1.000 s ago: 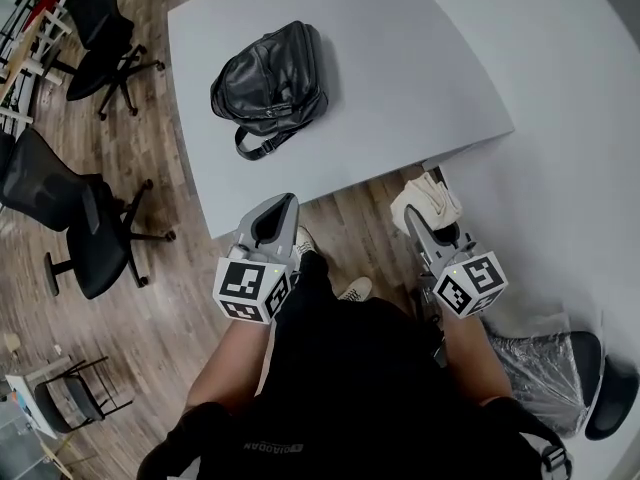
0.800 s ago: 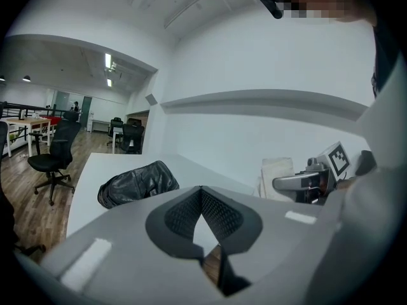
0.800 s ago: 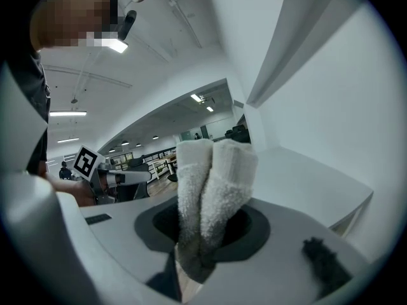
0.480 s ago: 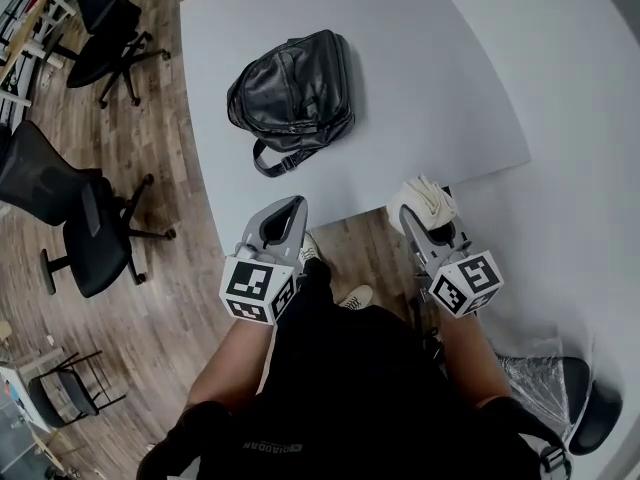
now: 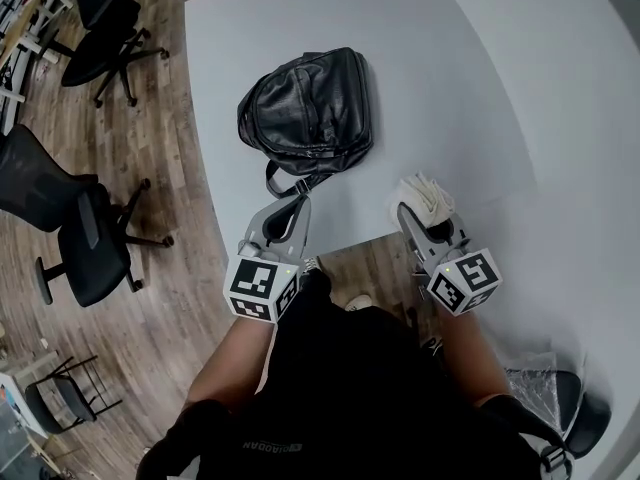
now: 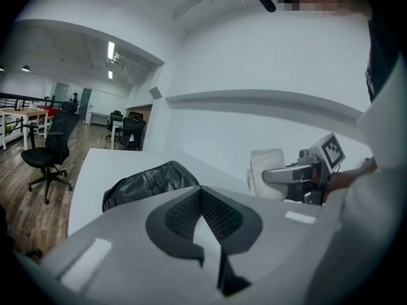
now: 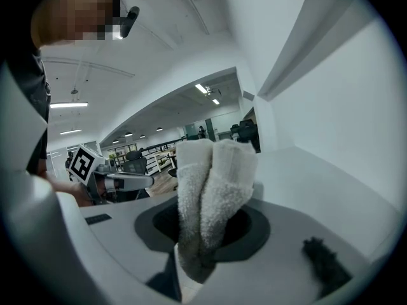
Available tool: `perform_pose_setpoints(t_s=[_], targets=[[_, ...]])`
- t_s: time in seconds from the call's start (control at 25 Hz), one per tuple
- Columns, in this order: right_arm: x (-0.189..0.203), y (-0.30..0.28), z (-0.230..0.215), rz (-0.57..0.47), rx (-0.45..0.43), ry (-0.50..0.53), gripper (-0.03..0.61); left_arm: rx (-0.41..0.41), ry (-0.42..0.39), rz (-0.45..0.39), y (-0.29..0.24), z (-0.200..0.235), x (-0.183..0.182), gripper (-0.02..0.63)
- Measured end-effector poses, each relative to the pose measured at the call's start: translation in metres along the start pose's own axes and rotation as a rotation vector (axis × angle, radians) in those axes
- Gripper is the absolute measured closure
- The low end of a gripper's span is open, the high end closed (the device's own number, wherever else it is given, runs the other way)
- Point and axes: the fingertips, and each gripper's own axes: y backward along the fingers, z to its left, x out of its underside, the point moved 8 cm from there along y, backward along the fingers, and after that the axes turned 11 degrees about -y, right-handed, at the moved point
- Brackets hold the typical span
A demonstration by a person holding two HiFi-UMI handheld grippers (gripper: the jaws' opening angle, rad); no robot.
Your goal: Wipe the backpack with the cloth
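Black leather backpack (image 5: 308, 113) lies flat on the white table (image 5: 440, 58), its strap loop pointing toward you. Below and to the right of the backpack, apart from it, your right gripper (image 5: 412, 216) has its jaws pinching a folded white cloth (image 5: 425, 196), which sticks up from between them. Your left gripper (image 5: 288, 211) is just beside the backpack's strap end, jaws pressed together with nothing between them. Office chairs (image 5: 70, 228) stand on the wood floor (image 5: 170, 308), well left of the backpack.

1 backpack (image 5: 310, 108), 1 cloth (image 5: 425, 196), 2 tools (image 5: 290, 204) (image 5: 411, 214), 1 table (image 5: 440, 58), 3 chairs (image 5: 105, 18) (image 5: 78, 246) (image 5: 60, 403) at left.
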Motion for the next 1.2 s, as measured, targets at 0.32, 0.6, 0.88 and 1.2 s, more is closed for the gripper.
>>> perform_pose_setpoints(t_s=[0.32, 0.6, 0.88, 1.2], targets=[[-0.026, -0.041, 0.011, -0.021, 0.006, 0.026, 0.469, 0.035, -0.052, -0.018, -0.012, 0.036, -0.017, 0.609], [-0.039, -0.058, 0.025, -0.055, 0.011, 0.050, 0.469, 0.101, -0.127, -0.038, -0.016, 0.053, -0.032, 0.609], [-0.048, -0.062, 0.026, -0.051, 0.026, 0.081, 0.469, 0.111, -0.134, -0.056, -0.015, 0.057, -0.039, 0.609], [-0.059, -0.074, 0.006, -0.021, 0.020, 0.129, 0.469, 0.046, -0.100, -0.038, -0.016, 0.059, -0.030, 0.609]])
